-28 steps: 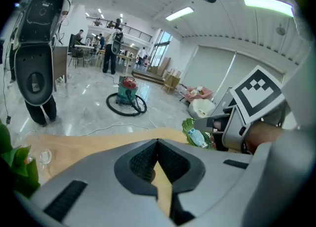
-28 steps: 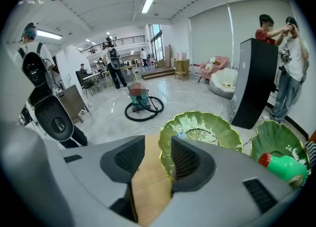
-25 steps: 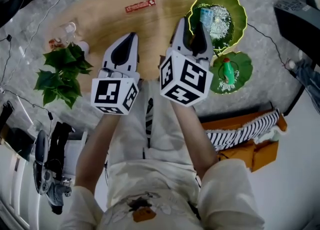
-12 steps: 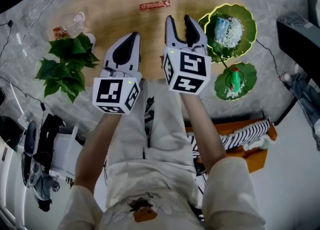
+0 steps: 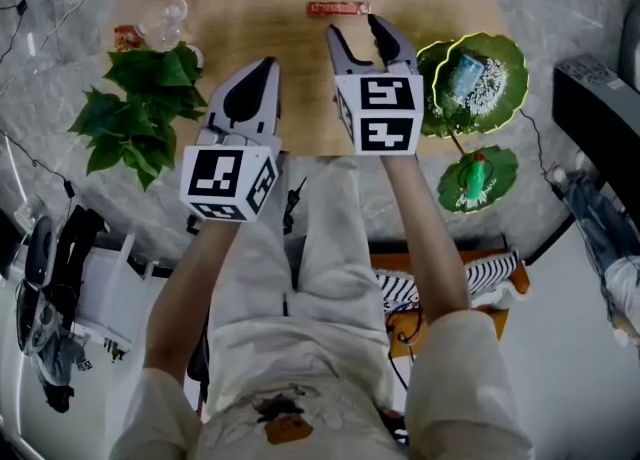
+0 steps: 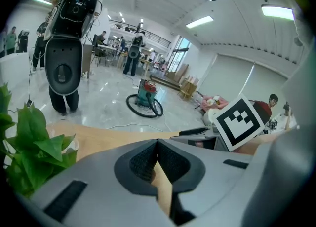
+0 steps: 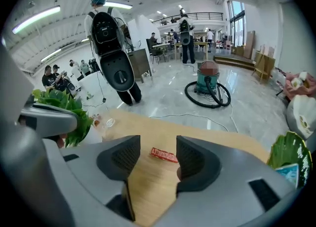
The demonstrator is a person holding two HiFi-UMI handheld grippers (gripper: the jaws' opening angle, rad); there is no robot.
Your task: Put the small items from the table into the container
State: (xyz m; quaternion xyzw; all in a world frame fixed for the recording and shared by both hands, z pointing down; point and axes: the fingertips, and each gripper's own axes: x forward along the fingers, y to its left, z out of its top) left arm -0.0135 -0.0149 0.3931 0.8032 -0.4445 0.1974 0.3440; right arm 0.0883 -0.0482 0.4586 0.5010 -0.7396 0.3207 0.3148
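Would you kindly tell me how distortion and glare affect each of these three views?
Head view: wide-angle bending, the wooden table curved, evenly lit. Left gripper view: fisheye with black corners, ceiling light glaring. Right gripper view: same fisheye, glossy floor reflecting lamps, red wrapper sharp.

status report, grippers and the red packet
Right gripper opening, empty, aimed at red packet. Left gripper shut, empty. Packet flat on table, nothing blocking.
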